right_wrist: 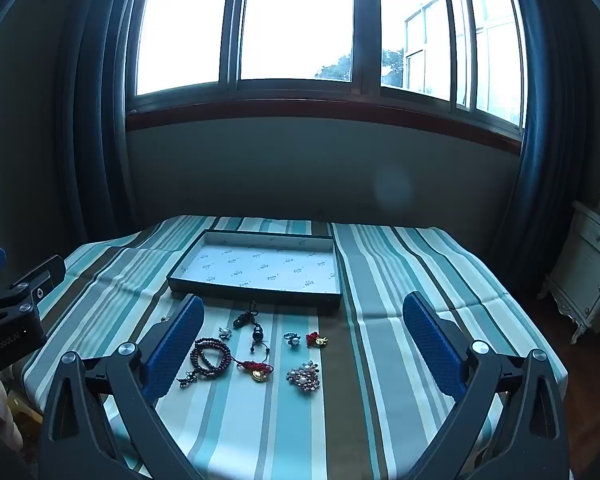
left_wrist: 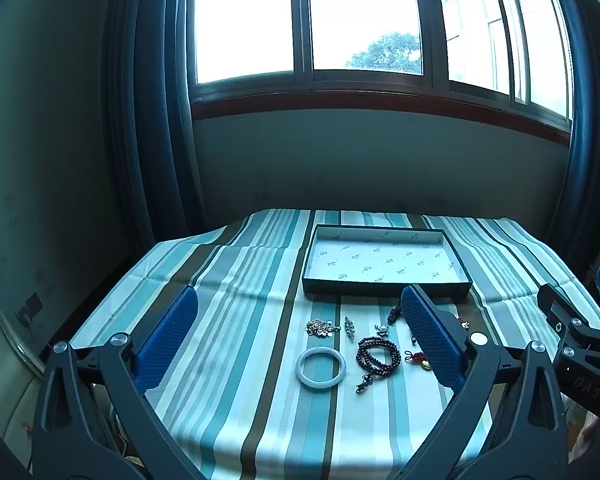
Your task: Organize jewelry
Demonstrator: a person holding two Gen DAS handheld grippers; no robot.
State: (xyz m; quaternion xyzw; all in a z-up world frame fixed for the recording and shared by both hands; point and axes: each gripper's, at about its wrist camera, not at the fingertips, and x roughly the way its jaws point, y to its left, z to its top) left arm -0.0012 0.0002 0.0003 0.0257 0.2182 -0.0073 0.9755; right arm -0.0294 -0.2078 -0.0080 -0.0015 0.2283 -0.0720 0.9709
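A shallow dark tray (left_wrist: 384, 289) with a white printed lining lies on the striped tablecloth; it also shows in the right wrist view (right_wrist: 256, 295). In front of it lie loose pieces: a pale bangle (left_wrist: 321, 368), dark red prayer beads (left_wrist: 378, 354) (right_wrist: 212, 358), a gold cluster (left_wrist: 318, 327), a silver brooch (left_wrist: 349, 327), a red-and-gold charm (right_wrist: 256, 371), a pearl brooch (right_wrist: 303, 376), a ring (right_wrist: 292, 338) and a black knotted cord (right_wrist: 250, 322). My left gripper (left_wrist: 300, 320) is open and empty above the jewelry. My right gripper (right_wrist: 304, 322) is open and empty too.
The table (right_wrist: 420, 280) stands under a wide window with dark curtains at both sides. A white carved cabinet (right_wrist: 588, 272) stands to the right. The other gripper shows at the right edge of the left view (left_wrist: 572, 332) and the left edge of the right view (right_wrist: 16, 300).
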